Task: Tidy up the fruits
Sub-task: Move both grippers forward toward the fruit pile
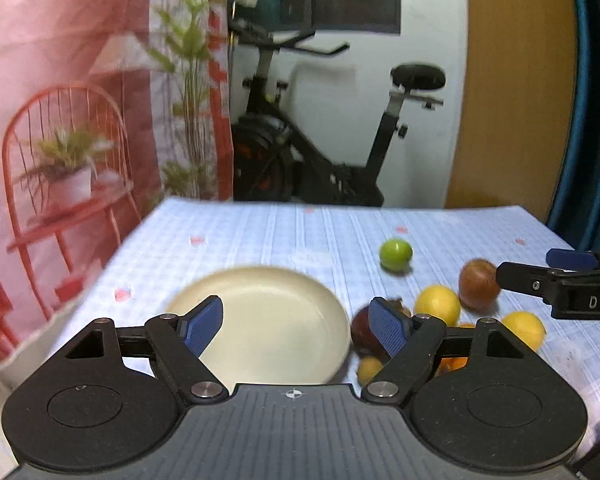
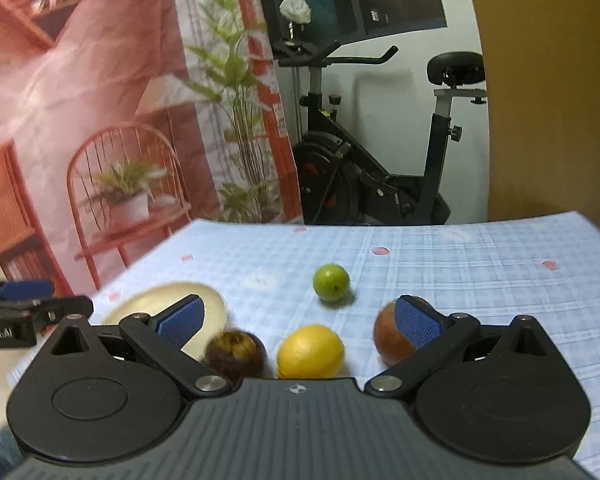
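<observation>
A cream plate lies on the blue checked cloth, and my left gripper hovers open over its near side with nothing between the fingers. Right of the plate sits a cluster of fruit: a dark purple fruit, a lemon, a red-brown fruit, another yellow fruit, a small yellow one and an orange one. A green lime sits apart, farther back. My right gripper is open above the lemon and dark fruit, gripping nothing. The red-brown fruit lies by its right finger.
The tablecloth stretches back to the table's far edge. Behind it stands an exercise bike. A printed pink backdrop hangs to the left. A wooden panel is at the right.
</observation>
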The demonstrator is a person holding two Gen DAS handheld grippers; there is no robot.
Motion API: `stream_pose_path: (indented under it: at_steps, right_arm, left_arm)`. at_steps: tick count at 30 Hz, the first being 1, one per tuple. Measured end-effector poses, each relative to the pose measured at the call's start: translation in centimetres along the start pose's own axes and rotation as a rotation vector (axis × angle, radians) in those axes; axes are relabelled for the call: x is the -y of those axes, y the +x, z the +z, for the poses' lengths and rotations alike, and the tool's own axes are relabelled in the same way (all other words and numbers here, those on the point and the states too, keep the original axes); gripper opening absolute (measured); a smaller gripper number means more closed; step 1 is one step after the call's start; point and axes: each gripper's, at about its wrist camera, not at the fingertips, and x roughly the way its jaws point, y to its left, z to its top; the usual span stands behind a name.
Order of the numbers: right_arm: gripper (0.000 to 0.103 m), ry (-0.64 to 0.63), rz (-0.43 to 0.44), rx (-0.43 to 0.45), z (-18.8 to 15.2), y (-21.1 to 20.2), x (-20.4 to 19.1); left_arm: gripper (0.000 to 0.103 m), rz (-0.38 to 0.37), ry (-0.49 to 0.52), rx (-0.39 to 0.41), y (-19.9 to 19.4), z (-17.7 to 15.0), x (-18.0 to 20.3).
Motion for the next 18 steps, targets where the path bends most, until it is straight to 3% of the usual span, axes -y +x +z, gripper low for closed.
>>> stream_pose_path:
  at_steps: [3,7,11,15,18]
  right_arm:
    - [0.103,0.005,0.017,-0.014,-0.6,-0.7,-0.1]
    - [0.103,-0.036,0.017,-0.049,-1.5,-1.3,-0.6]
    - [0.103,-0.089,0.030,-0.095,-2.5,-1.6,-1.5]
    - [0.100,-0.151,0.048,-0.177,-4.0,-1.1,-2.6]
    - [0.091,-0.156,0.097,-0.230,-5.2,-0.9,-2.9]
  left_arm:
    - [0.082,-0.025,-0.043,-0.026,-0.2,-0.2,-0.3]
    - [0.082,0.020,0.008,-0.023,-0.8,-0.8,0.4]
    - [0.081,0.003,0.029,-0.072,-0.6,-1.5,0.9]
    - [0.060,-0.096,-0.013,-0.127,-0.1,-2.2,0.2]
    - [0.060,-0.154,-0.037,-0.149,0.3,-2.6,-0.2]
